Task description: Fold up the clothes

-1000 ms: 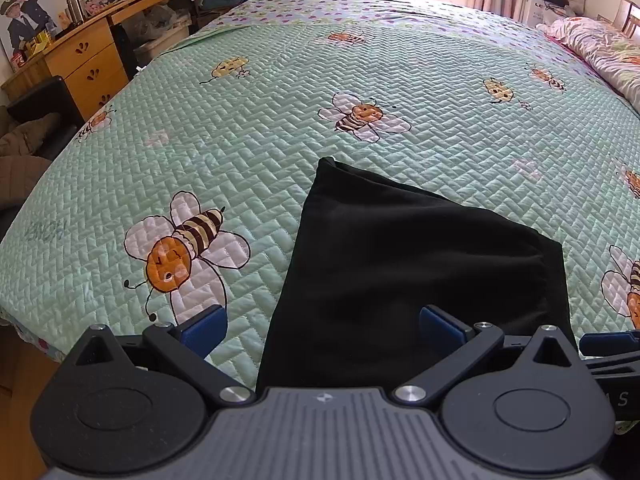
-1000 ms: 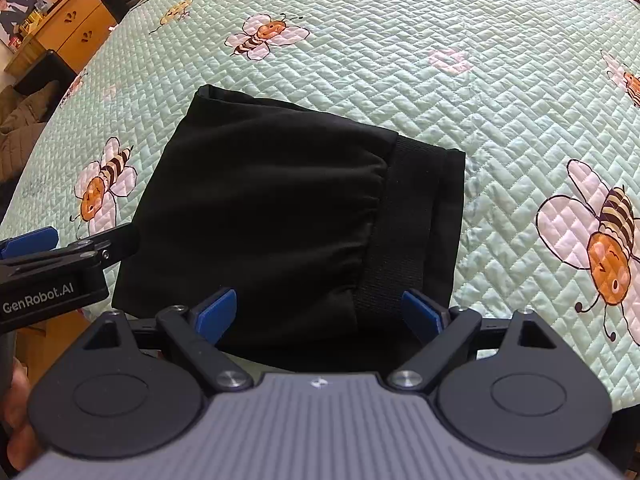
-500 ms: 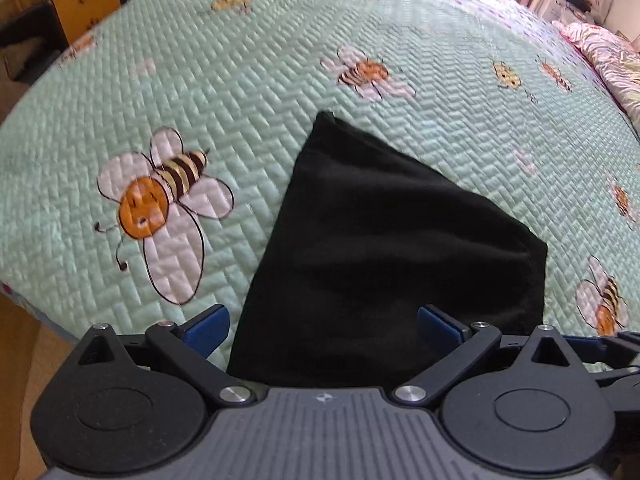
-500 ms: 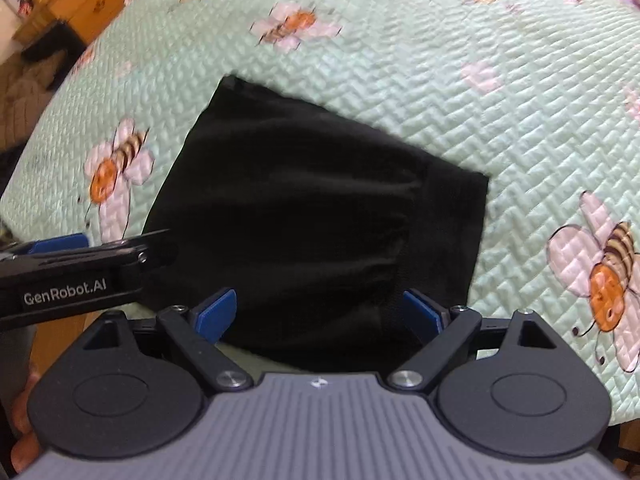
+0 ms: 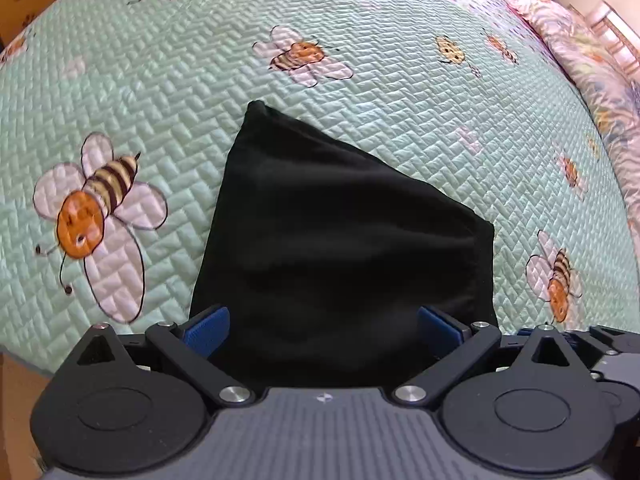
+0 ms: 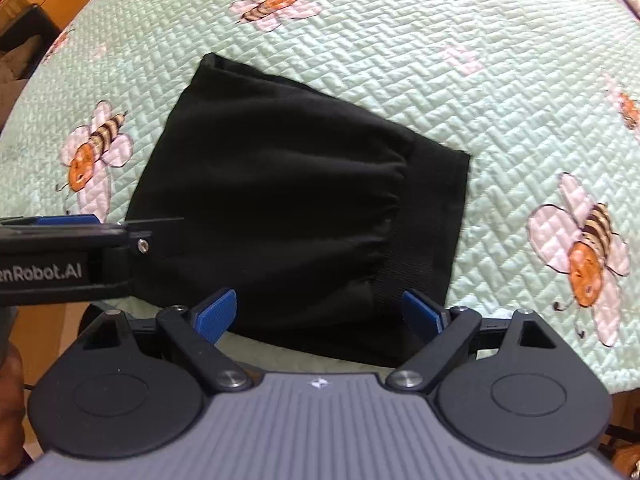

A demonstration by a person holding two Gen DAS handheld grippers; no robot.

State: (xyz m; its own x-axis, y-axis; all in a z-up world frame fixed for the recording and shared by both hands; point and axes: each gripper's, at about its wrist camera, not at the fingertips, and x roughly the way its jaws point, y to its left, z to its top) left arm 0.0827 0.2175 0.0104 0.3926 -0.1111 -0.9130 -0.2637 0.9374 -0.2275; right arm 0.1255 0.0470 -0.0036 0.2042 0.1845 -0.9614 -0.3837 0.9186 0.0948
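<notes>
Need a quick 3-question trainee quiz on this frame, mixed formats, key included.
1. True or false: the right gripper is clamped on the black garment.
2. Multiple choice: the garment's gathered elastic band lies toward which side in the right wrist view? A) left B) right C) far edge
3. Fill in: the garment lies folded on a green quilted bedspread printed with ____.

Key
1. False: its jaws stand wide apart, with no fabric pinched between them. The left gripper is open too.
2. B
3. bees
</notes>
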